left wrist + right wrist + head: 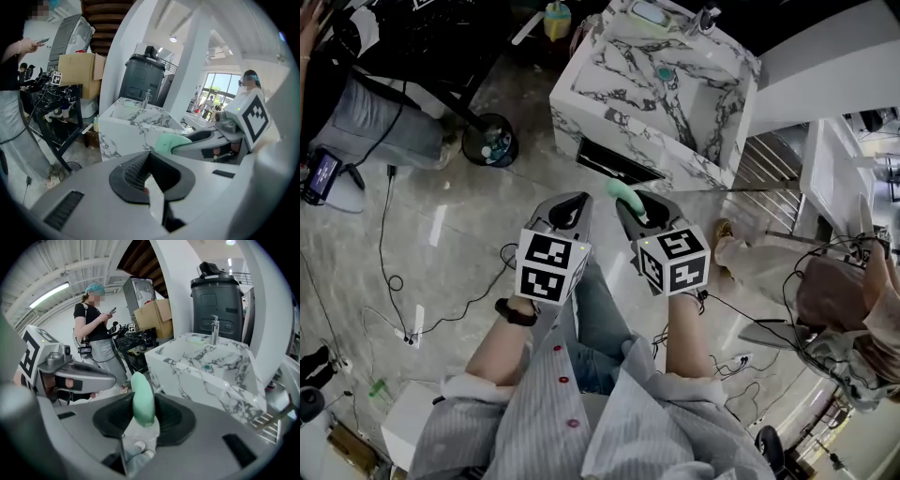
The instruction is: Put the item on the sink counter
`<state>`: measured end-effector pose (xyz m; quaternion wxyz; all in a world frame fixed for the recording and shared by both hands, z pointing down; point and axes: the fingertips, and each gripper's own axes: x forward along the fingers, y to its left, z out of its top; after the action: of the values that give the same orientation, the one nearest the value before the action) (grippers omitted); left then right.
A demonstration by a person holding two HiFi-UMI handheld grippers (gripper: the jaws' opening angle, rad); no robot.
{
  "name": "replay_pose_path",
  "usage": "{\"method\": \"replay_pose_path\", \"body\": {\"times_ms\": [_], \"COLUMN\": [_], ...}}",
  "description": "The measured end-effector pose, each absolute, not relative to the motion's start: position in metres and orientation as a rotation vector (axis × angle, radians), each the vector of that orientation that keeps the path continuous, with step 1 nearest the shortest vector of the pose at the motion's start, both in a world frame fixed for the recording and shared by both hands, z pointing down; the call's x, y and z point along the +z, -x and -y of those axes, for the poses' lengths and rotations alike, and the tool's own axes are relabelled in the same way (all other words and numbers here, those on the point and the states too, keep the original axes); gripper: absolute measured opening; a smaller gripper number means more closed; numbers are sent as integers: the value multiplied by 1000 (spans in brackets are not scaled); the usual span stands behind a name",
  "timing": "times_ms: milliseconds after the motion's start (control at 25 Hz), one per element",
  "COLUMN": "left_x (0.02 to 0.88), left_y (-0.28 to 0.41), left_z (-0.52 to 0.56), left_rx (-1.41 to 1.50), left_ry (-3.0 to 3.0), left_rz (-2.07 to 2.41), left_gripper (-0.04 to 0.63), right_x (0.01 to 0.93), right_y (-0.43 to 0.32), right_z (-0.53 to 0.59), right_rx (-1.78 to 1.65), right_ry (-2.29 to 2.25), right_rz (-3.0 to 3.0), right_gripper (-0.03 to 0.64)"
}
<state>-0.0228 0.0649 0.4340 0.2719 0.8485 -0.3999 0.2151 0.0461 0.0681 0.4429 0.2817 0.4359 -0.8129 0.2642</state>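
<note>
Short of the sink (pixel 591 75), well apart from its surface: one green item (pixel 143 399), clamped in your right hand-held gripper (pixel 143 409), tip protruding past the jaws, likely for a clean set-down. Beside it, equally short of the sink: your left hand-held gripper (pixel 149 174), jaws together, empty, seemingly spare.

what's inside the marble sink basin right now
Only a teal drain stopper shows inside the marble sink, near the basin's middle. The rest looks bare. Its near wall hides the front of the basin floor in both gripper views.
</note>
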Motion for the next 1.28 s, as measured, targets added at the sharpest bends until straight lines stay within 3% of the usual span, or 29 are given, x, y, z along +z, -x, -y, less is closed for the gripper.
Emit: {"method": "replay_pose_path", "body": {"times_ms": [1280], "left_x": [696], "left_y": [37], "left_z": [-54], "left_rx": [591], "left_ry": [-2238], "left_rz": [1083], "left_gripper": [15], "right_x": [715], "right_y": [-53], "right_z": [-34], "right_rx": [730], "right_ry": [-1271], "right_rz": [2098], "right_gripper": [133]}}
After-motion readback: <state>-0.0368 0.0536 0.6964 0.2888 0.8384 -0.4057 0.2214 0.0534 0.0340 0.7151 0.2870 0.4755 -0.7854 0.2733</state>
